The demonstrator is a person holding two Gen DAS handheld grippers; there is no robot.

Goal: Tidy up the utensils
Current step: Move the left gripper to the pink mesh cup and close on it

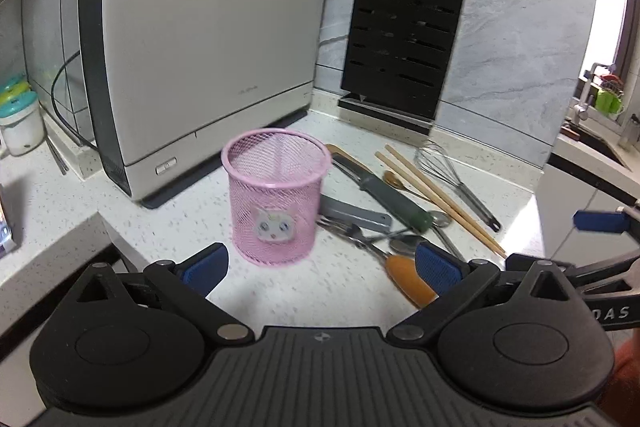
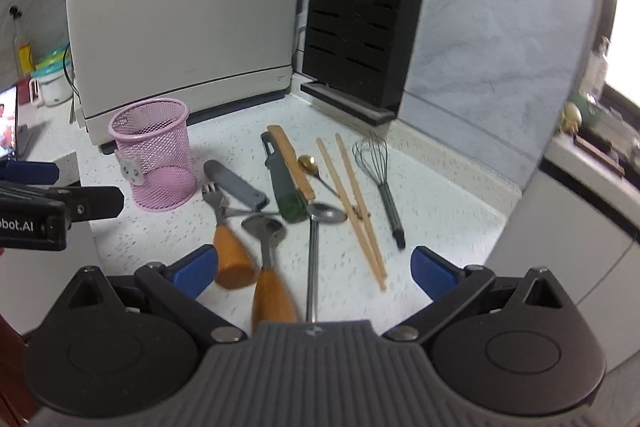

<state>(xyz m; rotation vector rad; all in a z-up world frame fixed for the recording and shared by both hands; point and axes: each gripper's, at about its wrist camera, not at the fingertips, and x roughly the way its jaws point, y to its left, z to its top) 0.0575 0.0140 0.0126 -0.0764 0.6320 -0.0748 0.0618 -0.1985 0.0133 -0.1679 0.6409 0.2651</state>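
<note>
A pink mesh cup (image 1: 276,195) with a cat sticker stands empty on the white counter; it also shows in the right wrist view (image 2: 154,155). To its right lie loose utensils: a wooden-handled fork (image 2: 226,239), a wooden-handled spoon (image 2: 268,267), a steel spoon (image 2: 316,247), a green-handled peeler (image 2: 282,179), a grey tool (image 2: 236,185), chopsticks (image 2: 356,207) and a whisk (image 2: 380,179). My left gripper (image 1: 320,269) is open, just in front of the cup. My right gripper (image 2: 314,269) is open and empty above the spoon handles.
A grey-white appliance (image 1: 208,63) stands behind the cup. A black knife block (image 1: 404,39) stands against the blue-grey wall. The counter edge (image 2: 500,223) drops off at the right. A sink (image 1: 600,131) is far right. Jars (image 1: 20,115) sit at the left.
</note>
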